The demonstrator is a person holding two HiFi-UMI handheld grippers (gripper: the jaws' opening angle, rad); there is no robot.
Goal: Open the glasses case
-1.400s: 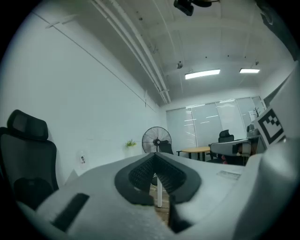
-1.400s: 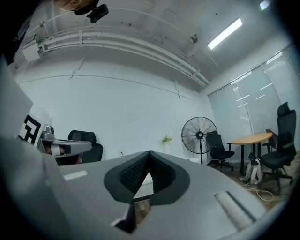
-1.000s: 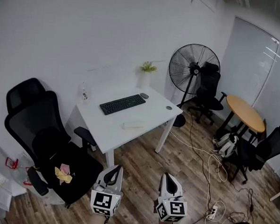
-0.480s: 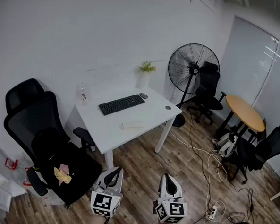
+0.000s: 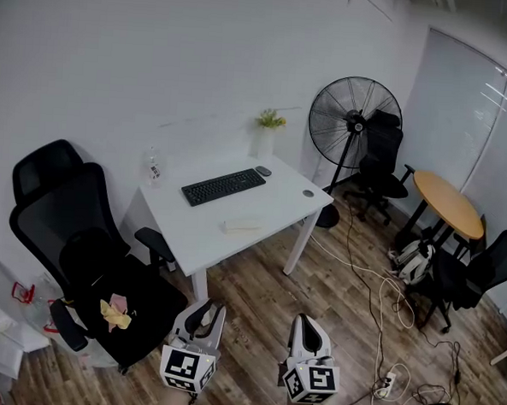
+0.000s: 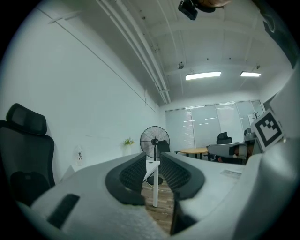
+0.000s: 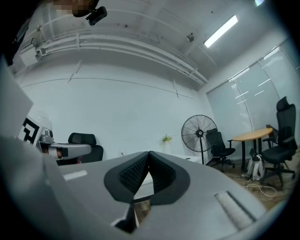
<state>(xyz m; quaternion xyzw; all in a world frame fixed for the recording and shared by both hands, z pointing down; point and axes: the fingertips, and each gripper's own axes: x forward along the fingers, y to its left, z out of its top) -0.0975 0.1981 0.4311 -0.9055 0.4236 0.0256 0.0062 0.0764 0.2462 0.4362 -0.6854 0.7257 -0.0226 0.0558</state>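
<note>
**Glasses case lies shut on the desk, both grippers well short of it**

Head view: the glasses case [image 5: 241, 227] shows as a pale oblong on the white desk [image 5: 279, 209], near the desk's front edge and in front of the black keyboard [image 5: 224, 187]. It lies flat. Its long axis runs left to right across the picture, roughly in line with the keyboard and the front edge. It is too small here to tell which side carries the hinge or the opening. The left gripper [image 5: 208, 307] and the right gripper [image 5: 305, 319] sit side by side at the bottom of the picture over the wooden floor, well apart from the desk, both pointing toward it. A black office chair [image 5: 72, 220] with a yellow cloth [image 5: 115, 314] on its seat stands left of the desk. A standing fan [image 5: 354, 122] stands to the desk's right.

Left gripper view: the left gripper [image 6: 153, 157] has just been opening. Its pads stand a little apart with nothing between them. Only the fan [image 6: 154, 138] and a corner and leg of the desk show through the gap. The case cannot be made out here.

Right gripper view: the right gripper [image 7: 149, 153] has its fingertips pressed together, clenched on nothing. The fan [image 7: 198, 132] stands to the right, beyond the jaws. The case is not visible in this view.
</note>
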